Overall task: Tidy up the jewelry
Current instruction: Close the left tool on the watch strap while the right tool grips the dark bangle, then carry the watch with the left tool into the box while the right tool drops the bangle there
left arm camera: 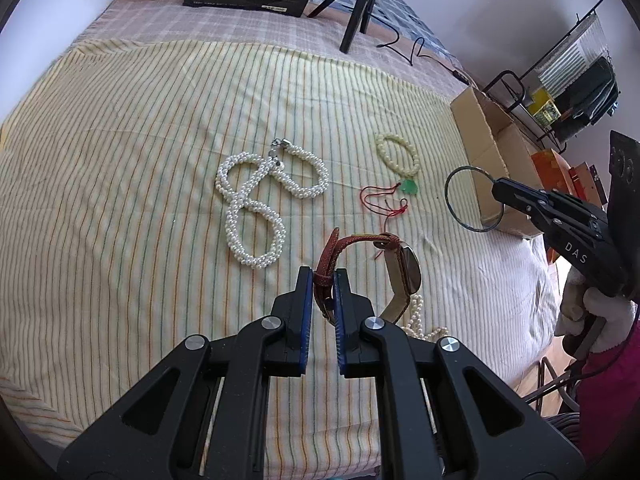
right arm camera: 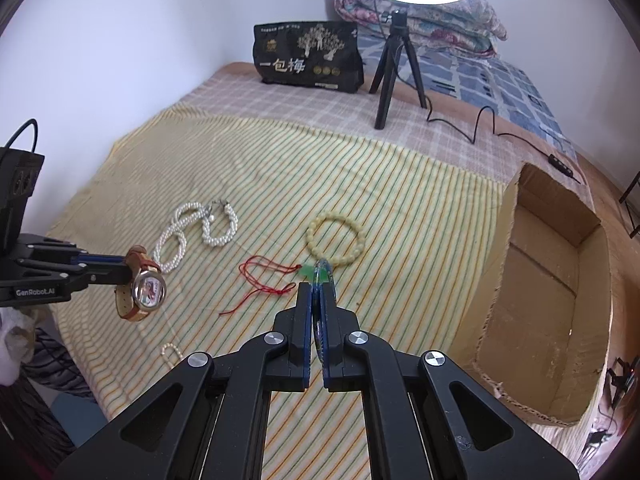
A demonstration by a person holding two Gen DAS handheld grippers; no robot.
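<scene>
Both black two-finger grippers with blue pads are lifted above the striped yellow cloth (left arm camera: 140, 160) and tilted steeply down at it. At the lower centre of the left wrist view, the left gripper (left arm camera: 323, 276) is clamped on the red-brown leather strap of a gold-cased wristwatch (left arm camera: 406, 276), whose case hangs clear of the cloth to the right of the pads. At the lower centre of the right wrist view, the right gripper (right arm camera: 318, 292) is pinched tight on a thin dark bangle ring (left arm camera: 474, 199), seen edge-on between its pads; from the left wrist view that ring hangs off the fingertips at the right edge, in front of the open brown cardboard box (right arm camera: 560, 288). A white-gloved hand (left arm camera: 592, 312) with a magenta sleeve holds that gripper's handle at the far right. On the cloth in mid-frame lie a looped white pearl necklace (left arm camera: 260, 204), a cream beaded bracelet (right arm camera: 335, 238) and a small green pendant on a red cord (left arm camera: 409, 187). A further strand of pearls (left arm camera: 420, 320) lies just below the watch.
</scene>
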